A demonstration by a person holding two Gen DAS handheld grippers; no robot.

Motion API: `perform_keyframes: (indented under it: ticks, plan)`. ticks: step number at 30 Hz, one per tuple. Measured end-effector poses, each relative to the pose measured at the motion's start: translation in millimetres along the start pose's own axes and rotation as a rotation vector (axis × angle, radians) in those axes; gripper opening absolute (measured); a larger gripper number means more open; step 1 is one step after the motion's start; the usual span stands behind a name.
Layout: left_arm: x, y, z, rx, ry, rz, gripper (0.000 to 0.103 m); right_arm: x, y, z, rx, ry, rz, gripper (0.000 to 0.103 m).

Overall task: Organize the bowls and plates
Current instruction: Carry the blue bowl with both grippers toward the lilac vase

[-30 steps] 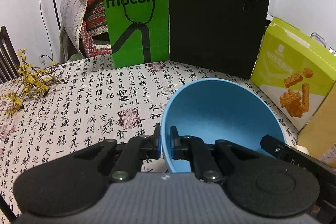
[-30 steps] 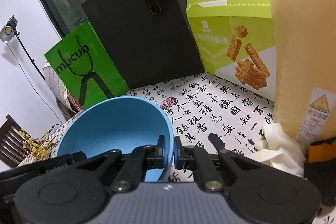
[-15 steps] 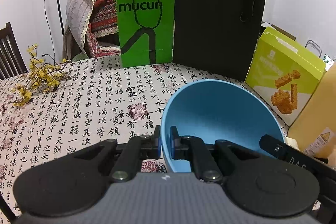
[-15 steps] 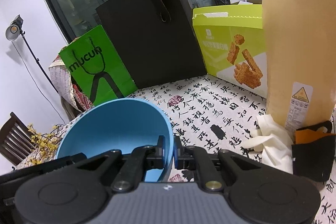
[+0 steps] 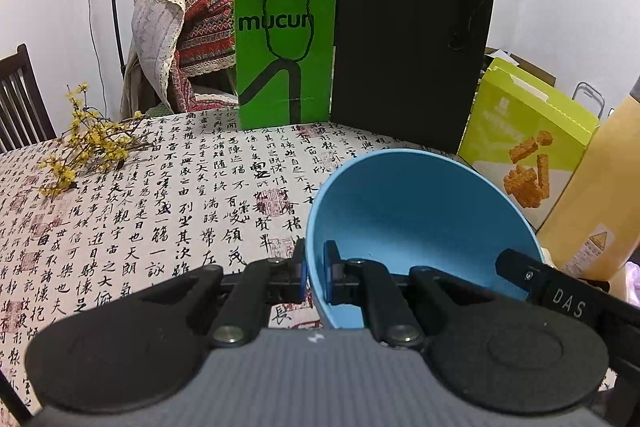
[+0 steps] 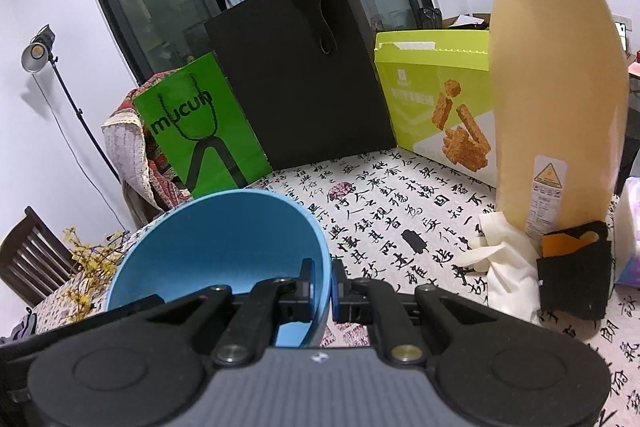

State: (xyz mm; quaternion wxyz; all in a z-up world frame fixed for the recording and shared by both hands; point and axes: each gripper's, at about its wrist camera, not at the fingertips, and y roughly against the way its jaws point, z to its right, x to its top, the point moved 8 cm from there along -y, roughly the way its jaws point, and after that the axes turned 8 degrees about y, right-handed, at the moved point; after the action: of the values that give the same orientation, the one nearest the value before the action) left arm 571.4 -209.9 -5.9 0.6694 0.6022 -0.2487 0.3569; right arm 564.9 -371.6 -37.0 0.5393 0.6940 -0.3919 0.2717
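Green bag (image 5: 285,55), black bag (image 5: 408,55), snack box (image 5: 520,143), yellow bottle (image 6: 556,99) on calligraphy tablecloth (image 5: 160,211)

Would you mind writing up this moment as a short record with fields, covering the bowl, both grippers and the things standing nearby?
held item: blue bowl, tilted, above the table
left gripper: shut on the bowl's rim
right gripper: shut on the opposite rim
surface: calligraphy tablecloth
behind: green bag, black bag, snack box
right side: yellow bottle
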Motion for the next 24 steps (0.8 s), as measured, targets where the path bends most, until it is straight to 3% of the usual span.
perform_keyframes:
  ticks: [24]
  plan:
    - [-18.6,31.5,-21.0,0.009,0.037,0.007,0.009,-20.7,24.2,-14.7,0.026,0.019,-0.007,0.007]
